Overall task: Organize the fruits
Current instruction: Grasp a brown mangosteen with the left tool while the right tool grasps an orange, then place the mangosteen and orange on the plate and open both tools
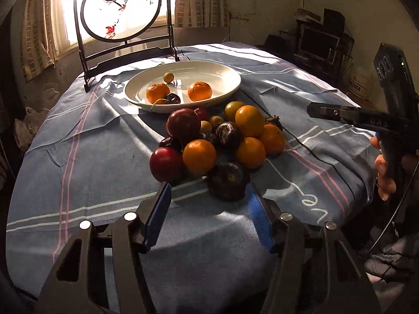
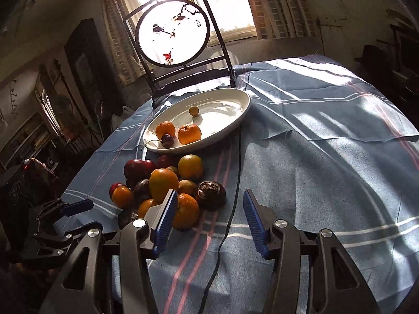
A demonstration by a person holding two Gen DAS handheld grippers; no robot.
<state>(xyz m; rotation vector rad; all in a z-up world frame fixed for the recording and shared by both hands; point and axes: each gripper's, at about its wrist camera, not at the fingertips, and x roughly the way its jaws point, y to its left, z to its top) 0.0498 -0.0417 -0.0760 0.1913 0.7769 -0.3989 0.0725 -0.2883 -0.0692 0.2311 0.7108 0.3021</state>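
Your plate (image 1: 222,94) is glossy glazed ceramic; the cloth (image 1: 104,144) over the desk is matt woven fabric. Your gripper pads (image 2: 166,217) show ribbed blue plastic, the oranges (image 1: 199,156) dimpled skin.

So my table has this blue tablecloth (image 1: 104,157) on it, with white and pink stripes and a few creases. At the far end I've got a round painted screen (image 1: 121,7) in a dark frame, bird and branch on it, standing upright and backlit by the window (image 2: 230,2) behind. Checked curtains (image 1: 201,0) hang on both sides of that. 1 thin black cable (image 2: 235,183) runs across the cloth. Far right, by the wall, I can see dark shelves with clutter (image 1: 319,39).
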